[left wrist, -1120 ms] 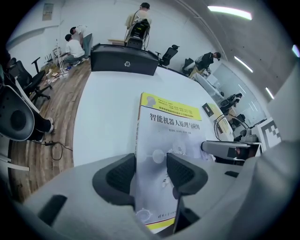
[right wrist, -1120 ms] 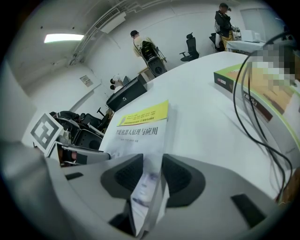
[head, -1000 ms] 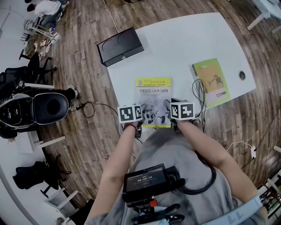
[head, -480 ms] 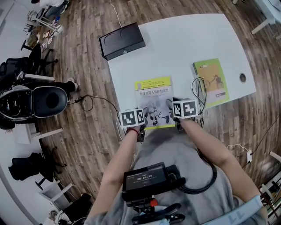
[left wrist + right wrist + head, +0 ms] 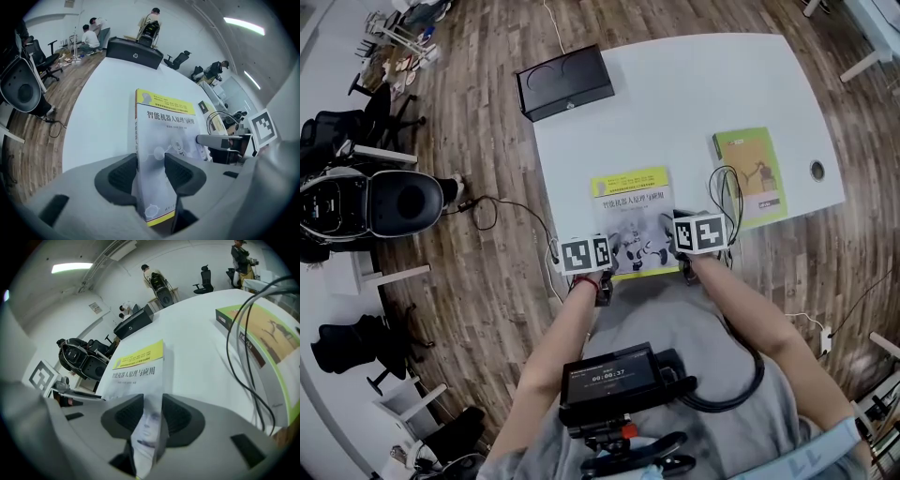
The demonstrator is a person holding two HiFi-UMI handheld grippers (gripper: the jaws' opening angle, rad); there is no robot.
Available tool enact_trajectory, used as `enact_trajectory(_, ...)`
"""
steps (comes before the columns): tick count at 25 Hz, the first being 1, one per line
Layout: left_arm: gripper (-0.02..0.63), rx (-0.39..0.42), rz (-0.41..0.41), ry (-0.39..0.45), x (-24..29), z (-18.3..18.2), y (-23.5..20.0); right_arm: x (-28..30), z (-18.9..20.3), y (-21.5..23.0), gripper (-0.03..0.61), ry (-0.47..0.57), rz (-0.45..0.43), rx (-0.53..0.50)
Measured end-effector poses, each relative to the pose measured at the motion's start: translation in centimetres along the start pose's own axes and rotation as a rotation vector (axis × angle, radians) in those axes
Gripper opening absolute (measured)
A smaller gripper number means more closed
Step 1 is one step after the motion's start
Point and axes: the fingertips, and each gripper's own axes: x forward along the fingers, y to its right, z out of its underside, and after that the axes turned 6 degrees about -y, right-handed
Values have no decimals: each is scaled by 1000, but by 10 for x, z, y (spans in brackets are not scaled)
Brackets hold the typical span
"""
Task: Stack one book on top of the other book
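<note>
White, smooth tabletop [image 5: 694,94] carries both books. Your left gripper [image 5: 152,174] has just been closing its jaws, which now pinch the near left corner of the yellow-banded book [image 5: 164,136]. Your right gripper [image 5: 152,417] clamps its near right corner, so a lift looks ready. Its cover is glossy and flat. Beyond your right gripper, past a looped black cable [image 5: 727,192], lies the thin green book [image 5: 750,173].

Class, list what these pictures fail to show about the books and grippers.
Head view: yellow book's near corners, covered by the left gripper and right gripper.
Left gripper view: whether that book, on which the jaws have just been closing, is off the table.
Right gripper view: green book, cut off by the picture's edge.
</note>
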Motion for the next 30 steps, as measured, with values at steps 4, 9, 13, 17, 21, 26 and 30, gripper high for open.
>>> enact_trajectory(4, 198, -6, 42, 2, 1, 2, 0, 0, 2, 1, 138, 6, -27, -2)
enact_trajectory(9, 199, -20, 182, 42, -3, 4, 0, -3, -2, 1, 138, 23, -183, 4)
enact_trajectory(13, 199, -108, 329, 94, -15, 7, -7, -21, -12, 16, 140, 78, -277, 29)
enact_trajectory(17, 199, -197, 487, 141, -34, 14, -12, -44, -9, 10, 140, 81, -419, 8)
enact_trajectory(21, 199, -244, 656, 125, -54, 29, -1, -68, 10, -6, 140, 15, -607, 41)
enact_trajectory(26, 199, -250, 728, 61, -58, 61, 0, -78, 58, -7, 140, -147, -723, 60)
enact_trajectory(30, 199, -293, 769, 5, -52, 84, -2, -80, 88, -17, 140, -285, -798, 95)
